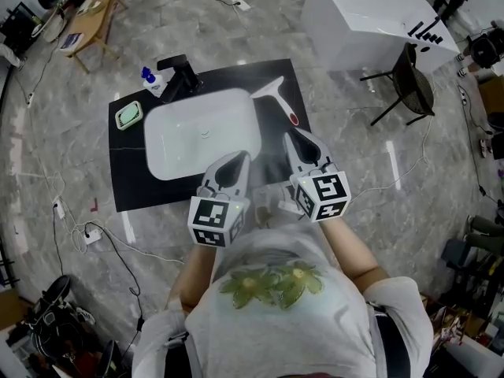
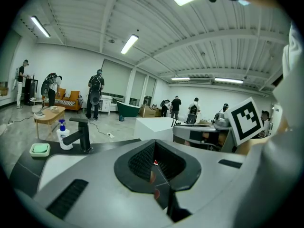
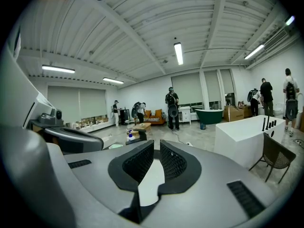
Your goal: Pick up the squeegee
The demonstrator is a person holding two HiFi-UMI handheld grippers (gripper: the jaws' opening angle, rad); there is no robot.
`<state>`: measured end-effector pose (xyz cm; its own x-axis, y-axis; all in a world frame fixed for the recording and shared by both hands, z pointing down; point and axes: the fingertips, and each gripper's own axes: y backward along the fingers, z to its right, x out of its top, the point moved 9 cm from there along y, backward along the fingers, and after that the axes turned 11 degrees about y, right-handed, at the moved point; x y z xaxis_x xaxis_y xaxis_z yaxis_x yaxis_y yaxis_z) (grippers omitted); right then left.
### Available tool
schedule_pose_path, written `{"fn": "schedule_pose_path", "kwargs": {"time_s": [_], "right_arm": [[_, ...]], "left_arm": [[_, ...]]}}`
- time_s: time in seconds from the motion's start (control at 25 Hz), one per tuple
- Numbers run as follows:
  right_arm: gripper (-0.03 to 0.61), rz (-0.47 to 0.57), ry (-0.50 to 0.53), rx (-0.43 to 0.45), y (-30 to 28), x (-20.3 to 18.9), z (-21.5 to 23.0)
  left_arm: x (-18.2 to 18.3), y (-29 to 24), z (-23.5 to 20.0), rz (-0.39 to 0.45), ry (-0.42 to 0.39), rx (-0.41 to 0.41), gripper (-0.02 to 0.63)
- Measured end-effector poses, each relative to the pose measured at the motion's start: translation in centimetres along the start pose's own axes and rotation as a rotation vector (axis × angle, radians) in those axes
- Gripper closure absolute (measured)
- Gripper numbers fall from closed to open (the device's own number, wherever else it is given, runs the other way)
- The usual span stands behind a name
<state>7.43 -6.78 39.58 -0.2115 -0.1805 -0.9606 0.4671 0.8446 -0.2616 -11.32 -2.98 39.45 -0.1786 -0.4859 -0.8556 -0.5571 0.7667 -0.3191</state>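
Observation:
The squeegee [image 1: 272, 93], with a white handle and a dark blade, lies on the black mat [image 1: 130, 183] just right of the white basin [image 1: 161, 120]. The person holds both grippers near the body, short of the mat's near edge. My left gripper [image 1: 237, 157] points at the basin's near right corner, its jaws closed with nothing between them [image 2: 155, 161]. My right gripper [image 1: 293, 137] sits a hand's width nearer than the squeegee. Its pads stand almost together with a thin slit [image 3: 157, 152] and hold nothing. Neither gripper touches the squeegee.
A black faucet [image 1: 179, 75], a blue-topped soap bottle [image 1: 152, 79] and a green dish [image 1: 128, 115] stand round the basin. A white block [image 1: 362, 14] and a dark chair [image 1: 411, 85] are at the far right. Cables run over the floor.

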Motion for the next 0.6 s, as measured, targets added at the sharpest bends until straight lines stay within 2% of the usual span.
{"fn": "schedule_pose_path", "kwargs": {"time_s": [0.6], "right_arm": [[0.549,-0.058,0.017,0.009,-5.4,-0.6,3.7]], "left_arm": [[2.6,-3.9,-2.2,0.026,-0.005,0.048,0.604]]}}
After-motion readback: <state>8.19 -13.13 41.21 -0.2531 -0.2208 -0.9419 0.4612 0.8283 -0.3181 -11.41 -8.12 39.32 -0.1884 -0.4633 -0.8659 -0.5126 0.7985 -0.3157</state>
